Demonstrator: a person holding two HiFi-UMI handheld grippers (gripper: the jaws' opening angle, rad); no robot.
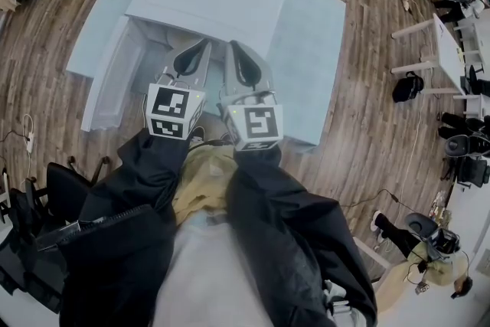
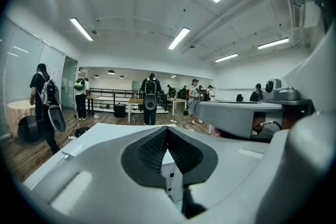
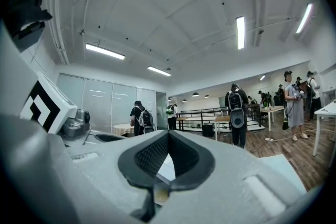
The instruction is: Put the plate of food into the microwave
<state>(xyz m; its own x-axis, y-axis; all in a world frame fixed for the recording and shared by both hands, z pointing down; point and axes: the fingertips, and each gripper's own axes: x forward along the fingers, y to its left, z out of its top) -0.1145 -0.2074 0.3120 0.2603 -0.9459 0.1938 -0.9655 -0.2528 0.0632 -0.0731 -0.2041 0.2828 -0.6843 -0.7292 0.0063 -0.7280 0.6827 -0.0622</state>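
Observation:
Both grippers are held close to my body, side by side and pointing away from me over a pale table (image 1: 315,34). My left gripper (image 1: 204,44) is shut, tips together, with nothing between them. My right gripper (image 1: 230,47) is shut and empty too. Just beyond the tips stands a large white box-shaped unit (image 1: 207,0); I cannot tell if it is the microwave. In the left gripper view the shut left gripper (image 2: 167,129) faces across the room. The right gripper view shows the right gripper (image 3: 169,132) the same way. No plate of food shows in any view.
Wooden floor surrounds the table. Several people with backpacks (image 2: 150,97) stand by far tables (image 3: 273,109). A person sits low at the right (image 1: 429,249). White desks and chairs (image 1: 452,50) stand at the right, a dark chair (image 1: 69,188) at my left.

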